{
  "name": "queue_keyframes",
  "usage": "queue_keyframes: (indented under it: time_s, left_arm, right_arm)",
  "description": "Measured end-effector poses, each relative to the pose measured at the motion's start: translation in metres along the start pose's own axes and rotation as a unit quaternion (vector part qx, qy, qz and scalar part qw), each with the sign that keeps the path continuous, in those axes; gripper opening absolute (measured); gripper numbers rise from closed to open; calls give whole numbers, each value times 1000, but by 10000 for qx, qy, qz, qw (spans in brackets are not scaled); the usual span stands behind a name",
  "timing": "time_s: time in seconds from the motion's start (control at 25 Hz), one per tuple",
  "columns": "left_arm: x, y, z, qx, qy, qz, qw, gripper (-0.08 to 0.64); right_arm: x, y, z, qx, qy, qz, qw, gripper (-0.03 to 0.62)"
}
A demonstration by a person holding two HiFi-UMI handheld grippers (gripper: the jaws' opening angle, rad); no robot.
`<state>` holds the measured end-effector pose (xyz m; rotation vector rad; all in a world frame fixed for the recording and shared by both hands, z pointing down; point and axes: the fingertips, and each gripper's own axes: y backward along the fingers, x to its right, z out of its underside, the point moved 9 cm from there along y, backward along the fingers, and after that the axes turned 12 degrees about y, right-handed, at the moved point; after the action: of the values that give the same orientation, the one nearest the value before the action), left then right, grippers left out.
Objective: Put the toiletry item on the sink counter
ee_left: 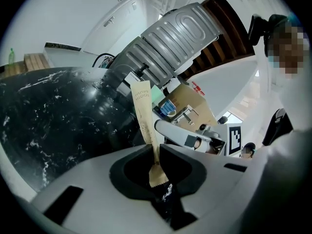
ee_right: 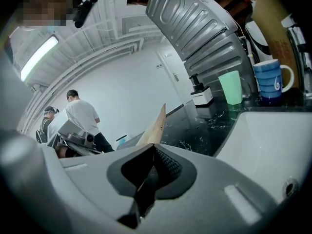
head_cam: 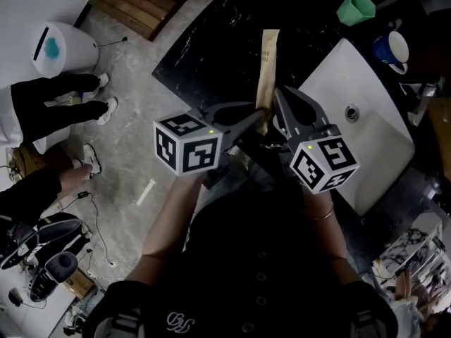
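Note:
A long tan paper toothbrush packet (head_cam: 267, 69) stands nearly upright over the black marble sink counter (head_cam: 211, 41). My left gripper (head_cam: 261, 115) is shut on its lower end from the left. My right gripper (head_cam: 276, 98) is shut on it from the right, a little higher. In the left gripper view the packet (ee_left: 142, 111) rises out of the closed jaws (ee_left: 155, 152), its torn bottom edge showing below the pads. Seen edge-on in the right gripper view, the packet (ee_right: 156, 126) is a thin strip pinched at the jaw tips (ee_right: 152, 147).
A white sink basin (head_cam: 366, 139) lies right of the grippers, with a faucet (head_cam: 423, 104) at its far side. A green cup (head_cam: 356, 9) and a blue mug (head_cam: 391, 48) stand on the counter behind it. People stand on the floor at left, near a white bin (head_cam: 63, 48).

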<state>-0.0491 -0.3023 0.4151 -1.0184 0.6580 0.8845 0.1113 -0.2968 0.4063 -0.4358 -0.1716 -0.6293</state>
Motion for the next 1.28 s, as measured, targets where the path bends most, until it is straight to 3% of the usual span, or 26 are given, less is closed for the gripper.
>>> queue_keyframes:
  time_s: [0.76, 1.0, 1.28]
  left_arm:
    - [2, 1, -6, 299, -223, -175, 9992, 43]
    - [12, 9, -3, 411, -457, -165, 9980, 43]
    - [30, 26, 4, 828, -961, -211, 9917, 43]
  right_arm:
    - [-2, -1, 5, -349, 227, 17, 9991, 5]
    - [-6, 10, 4, -345, 405, 139, 9985, 5]
    - [-22, 30, -2, -156, 602, 230, 9978, 5]
